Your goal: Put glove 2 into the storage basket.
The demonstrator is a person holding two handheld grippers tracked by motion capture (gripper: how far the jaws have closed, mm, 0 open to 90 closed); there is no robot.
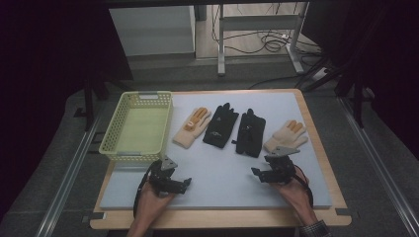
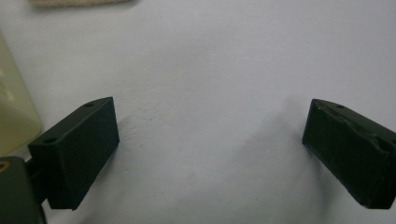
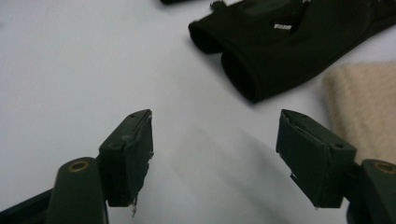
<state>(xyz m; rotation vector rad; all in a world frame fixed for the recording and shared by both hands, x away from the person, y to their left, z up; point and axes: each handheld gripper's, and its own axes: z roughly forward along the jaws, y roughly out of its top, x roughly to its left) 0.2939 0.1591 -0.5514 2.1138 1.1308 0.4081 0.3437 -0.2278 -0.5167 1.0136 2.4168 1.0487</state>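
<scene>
While four gloves lie in a row beside the basket [image 1: 136, 126], we hold the left gripper [image 2: 210, 149] and right gripper [image 3: 215, 149] with jaws apart, empty.

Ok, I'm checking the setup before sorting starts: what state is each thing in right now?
Basket: upright, nothing inside.
Left cream glove: flat on the mat, outside the basket.
Left black glove: flat, untouched.
Right black glove: flat, untouched.
Right cream glove: flat, untouched.
Left hand-held gripper: open, holding nothing.
Right hand-held gripper: open, holding nothing.
</scene>
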